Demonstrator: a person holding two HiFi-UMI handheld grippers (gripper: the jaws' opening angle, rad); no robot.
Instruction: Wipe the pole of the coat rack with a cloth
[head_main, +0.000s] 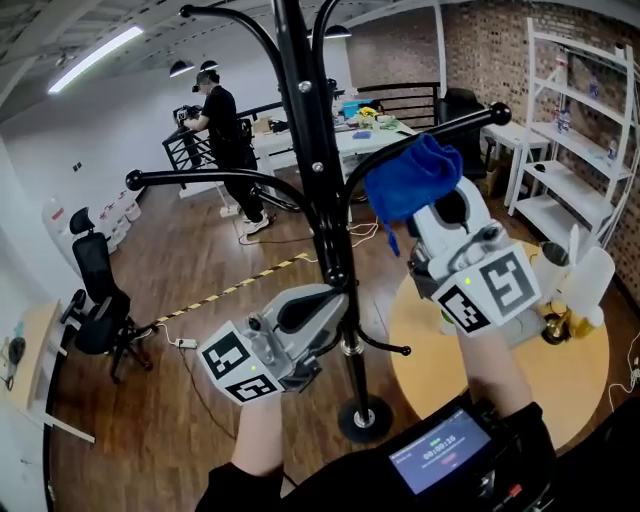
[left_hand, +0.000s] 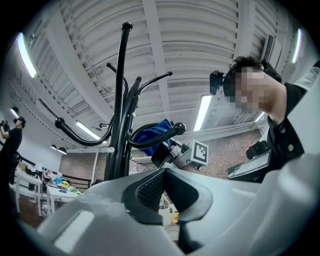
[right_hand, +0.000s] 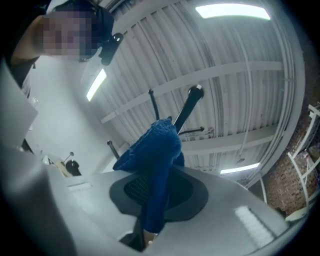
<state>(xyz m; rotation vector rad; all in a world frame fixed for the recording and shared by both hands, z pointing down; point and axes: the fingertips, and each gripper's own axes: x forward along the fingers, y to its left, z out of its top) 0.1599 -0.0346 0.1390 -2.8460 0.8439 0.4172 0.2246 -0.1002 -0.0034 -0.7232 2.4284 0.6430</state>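
The black coat rack pole (head_main: 318, 170) rises through the middle of the head view from its round base (head_main: 362, 416). My right gripper (head_main: 432, 207) is shut on a bunched blue cloth (head_main: 412, 176), held just right of the pole beside a knobbed hook arm (head_main: 455, 122). In the right gripper view the cloth (right_hand: 156, 155) hangs between the jaws and hides most of the rack. My left gripper (head_main: 322, 303) sits lower, close against the pole's left side, jaws shut with nothing in them. The left gripper view shows the pole (left_hand: 120, 115) left of the jaws and the cloth (left_hand: 152, 134) beyond.
A round wooden table (head_main: 445, 350) with bottles (head_main: 585, 285) stands right of the rack base. White shelving (head_main: 580, 130) lines the brick wall. A person (head_main: 222, 125) stands by desks at the back; an office chair (head_main: 100, 300) is far left. A yellow-black cable strip (head_main: 235, 288) crosses the floor.
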